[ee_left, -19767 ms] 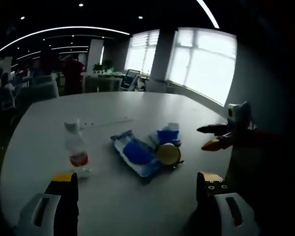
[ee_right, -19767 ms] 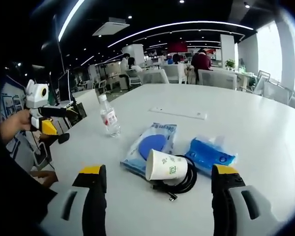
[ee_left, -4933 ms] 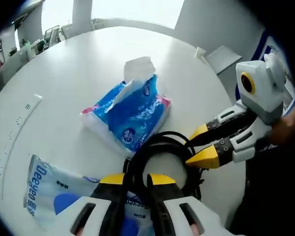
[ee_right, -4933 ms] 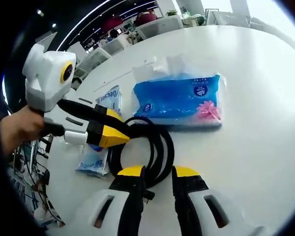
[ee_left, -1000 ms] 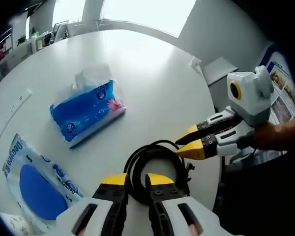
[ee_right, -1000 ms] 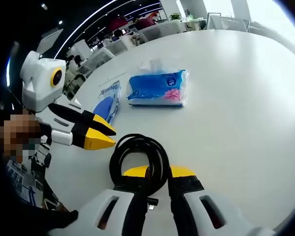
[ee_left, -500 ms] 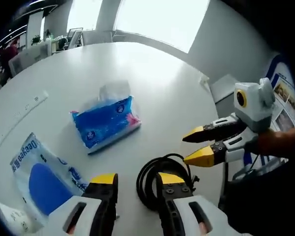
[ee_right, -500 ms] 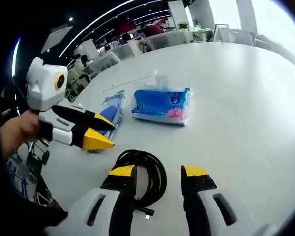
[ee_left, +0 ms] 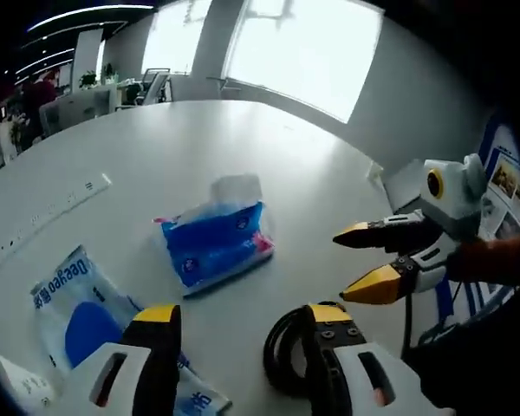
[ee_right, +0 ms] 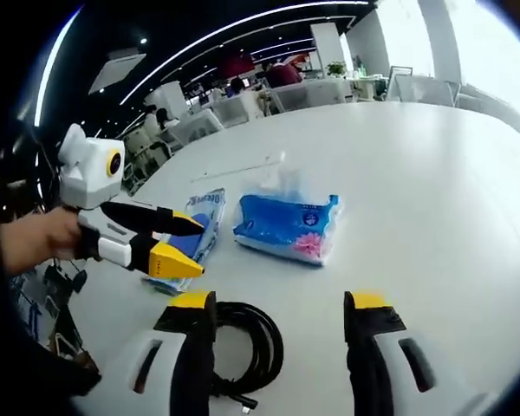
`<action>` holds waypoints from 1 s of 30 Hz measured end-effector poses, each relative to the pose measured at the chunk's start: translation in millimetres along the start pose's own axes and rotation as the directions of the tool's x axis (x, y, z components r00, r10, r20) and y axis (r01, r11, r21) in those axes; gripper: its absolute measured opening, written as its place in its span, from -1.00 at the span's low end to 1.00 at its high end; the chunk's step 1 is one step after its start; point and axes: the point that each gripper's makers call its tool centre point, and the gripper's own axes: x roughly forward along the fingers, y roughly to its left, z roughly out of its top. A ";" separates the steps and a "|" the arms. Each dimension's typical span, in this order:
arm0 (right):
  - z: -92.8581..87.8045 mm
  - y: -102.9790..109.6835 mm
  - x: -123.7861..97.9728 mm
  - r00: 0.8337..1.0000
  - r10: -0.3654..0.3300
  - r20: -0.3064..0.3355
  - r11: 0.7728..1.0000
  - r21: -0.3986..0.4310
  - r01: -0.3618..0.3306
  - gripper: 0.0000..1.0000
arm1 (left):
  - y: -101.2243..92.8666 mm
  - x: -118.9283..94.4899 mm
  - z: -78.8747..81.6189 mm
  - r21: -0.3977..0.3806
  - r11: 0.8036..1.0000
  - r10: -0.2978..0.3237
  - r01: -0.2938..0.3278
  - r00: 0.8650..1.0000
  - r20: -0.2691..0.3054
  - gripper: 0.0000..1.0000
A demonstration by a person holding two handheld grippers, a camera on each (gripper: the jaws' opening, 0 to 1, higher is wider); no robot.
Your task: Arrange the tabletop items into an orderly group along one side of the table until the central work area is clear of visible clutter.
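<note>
Fingers released on both: your left gripper (ee_left: 243,316) and right gripper (ee_right: 282,305) just let go of black cable coil (ee_right: 247,347), now resting near desk (ee_right: 433,173) edge; tissue pack (ee_right: 286,227) next.

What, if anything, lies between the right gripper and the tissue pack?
Nothing visible does. Bare table runs from the open right gripper to the tissue pack; the black cable lies off by its left jaw.

coiled black cable (ee_right: 247,347), blue tissue pack (ee_left: 215,244), flat wipes packet (ee_left: 80,325)
</note>
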 end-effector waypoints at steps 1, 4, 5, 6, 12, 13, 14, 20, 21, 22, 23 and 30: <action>0.8 -0.3 0.4 1.000 0.001 0.003 1.000 -0.004 -0.001 0.25 | 0.3 0.2 0.7 -0.002 1.000 0.000 0.000 1.000 0.003 0.13; 8.2 -3.4 3.5 1.000 0.006 0.024 1.000 -0.025 -0.006 0.33 | 5.2 3.1 4.8 -0.009 1.000 0.007 -0.007 1.000 0.018 0.20; 9.4 -4.2 4.5 1.000 0.008 0.024 1.000 -0.025 -0.007 0.35 | 6.2 3.5 5.4 -0.008 1.000 0.009 -0.009 1.000 0.020 0.23; 11.8 -5.6 6.5 1.000 0.009 0.029 1.000 -0.028 -0.008 0.39 | 8.4 4.4 6.2 -0.009 1.000 0.013 -0.013 1.000 0.023 0.24; 18.9 -12.4 16.1 0.999 0.011 0.042 0.999 -0.041 -0.010 0.57 | 15.2 10.5 8.9 -0.017 1.000 0.021 -0.020 0.999 0.033 0.39; 17.9 -13.3 17.9 0.999 0.014 0.033 0.999 -0.043 -0.013 0.58 | 17.0 12.7 8.8 -0.017 1.000 0.021 -0.020 0.999 0.030 0.39; 18.3 -12.7 19.2 0.999 0.022 0.036 0.999 -0.040 -0.020 0.65 | 18.1 13.9 8.7 -0.018 1.000 0.021 -0.021 0.999 0.028 0.39; 17.7 -15.8 32.8 0.998 0.047 0.033 0.998 -0.036 -0.046 0.79 | 23.4 21.7 12.6 -0.024 0.999 0.028 -0.027 0.999 0.041 0.73; 17.3 -17.1 34.6 0.998 0.046 0.030 0.998 -0.034 -0.045 0.78 | 26.0 22.0 12.3 -0.014 0.999 0.036 -0.036 0.999 0.035 0.73; 18.1 -17.6 36.6 0.998 0.045 0.032 0.998 -0.036 -0.044 0.79 | 26.8 23.1 14.4 -0.019 0.999 0.033 -0.032 0.999 0.044 0.73; 19.0 -18.3 36.9 0.998 0.046 0.034 0.998 -0.036 -0.044 0.78 | 27.2 23.8 15.1 -0.024 0.999 0.029 -0.028 0.999 0.044 0.72; 28.4 -26.0 45.7 0.998 0.039 0.057 0.999 -0.027 -0.038 0.69 | 34.7 31.7 17.9 -0.016 0.999 0.030 -0.029 0.999 0.034 0.72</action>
